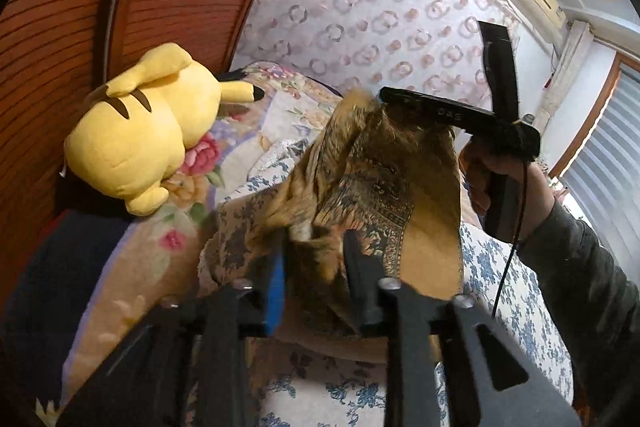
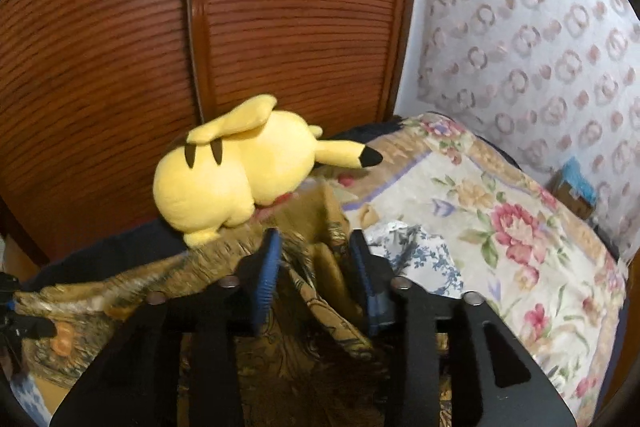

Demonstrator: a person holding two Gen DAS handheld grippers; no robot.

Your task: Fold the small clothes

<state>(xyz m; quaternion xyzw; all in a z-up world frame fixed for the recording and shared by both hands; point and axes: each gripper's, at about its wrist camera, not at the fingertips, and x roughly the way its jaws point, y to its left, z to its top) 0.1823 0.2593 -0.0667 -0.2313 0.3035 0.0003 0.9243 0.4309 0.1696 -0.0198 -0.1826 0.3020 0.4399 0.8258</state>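
Bedroom with slatted wooden doors (image 2: 280, 7) and patterned wallpaper (image 1: 380, 7); a floral bedspread (image 2: 520, 227) holds a yellow plush (image 2: 240, 167). The mustard patterned garment (image 1: 372, 179) hangs bunched above the bed, between both grippers' parted fingers: left gripper (image 1: 316, 255), right gripper (image 2: 316, 251).

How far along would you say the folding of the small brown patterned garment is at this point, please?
Done: no neat fold shows yet. In hand: the brown patterned garment hangs bunched between the left gripper and the right gripper, whose jaws stand parted with cloth between them. Left: spreading it on the floral bedding beside the yellow plush toy, then folding.
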